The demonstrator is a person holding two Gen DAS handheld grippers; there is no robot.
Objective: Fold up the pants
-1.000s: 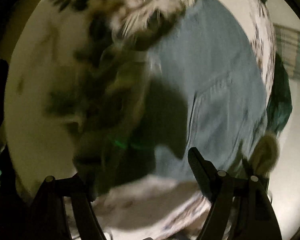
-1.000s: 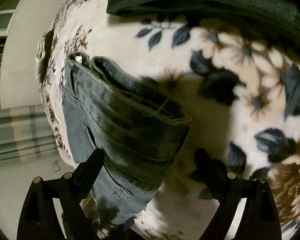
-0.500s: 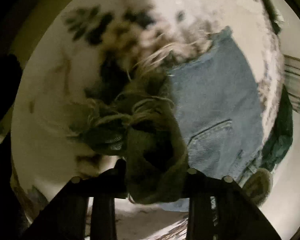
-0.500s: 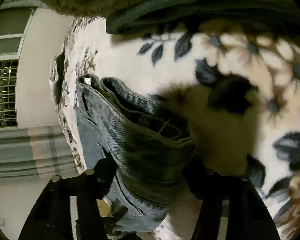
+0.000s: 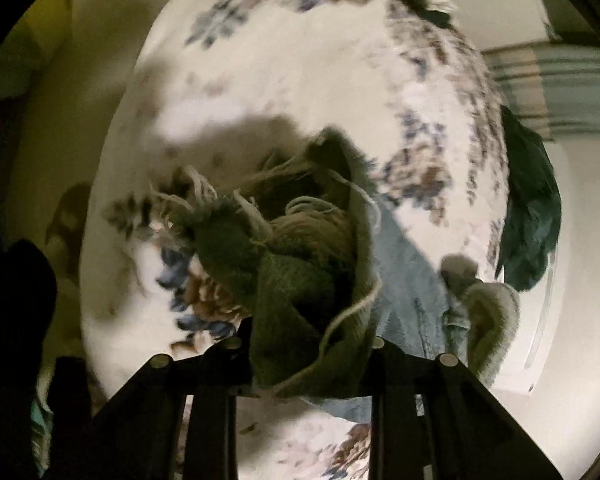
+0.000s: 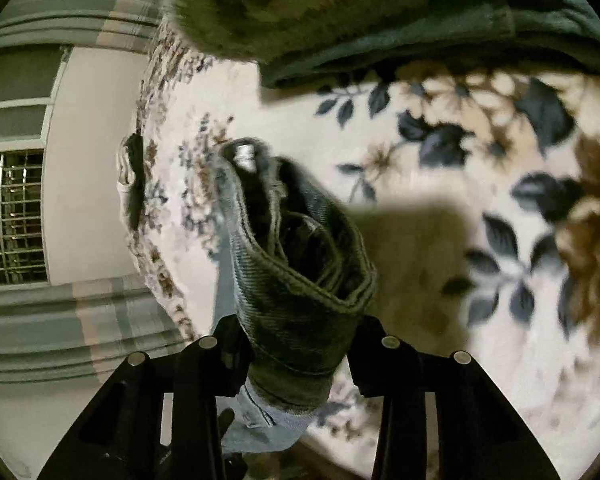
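Observation:
The pants are light blue jeans. In the left wrist view my left gripper (image 5: pixel 306 354) is shut on their frayed hem end (image 5: pixel 300 264), bunched and lifted above the floral blanket (image 5: pixel 300 60); blue denim (image 5: pixel 412 280) trails down to the right. In the right wrist view my right gripper (image 6: pixel 297 344) is shut on the folded waistband (image 6: pixel 300 280), also lifted off the blanket (image 6: pixel 440 152), with the metal button (image 6: pixel 243 154) at the far end.
A dark green garment (image 5: pixel 532 216) lies at the blanket's right edge; it also shows at the top of the right wrist view (image 6: pixel 420 44), with a fuzzy cuff (image 6: pixel 259 4). A striped curtain (image 6: pixel 59 320) and a barred window (image 6: pixel 7 216) stand beyond the bed.
Both grippers were open a second ago, closed on the jeans' hem and waistband, and have since lifted the fabric up off the blanket.

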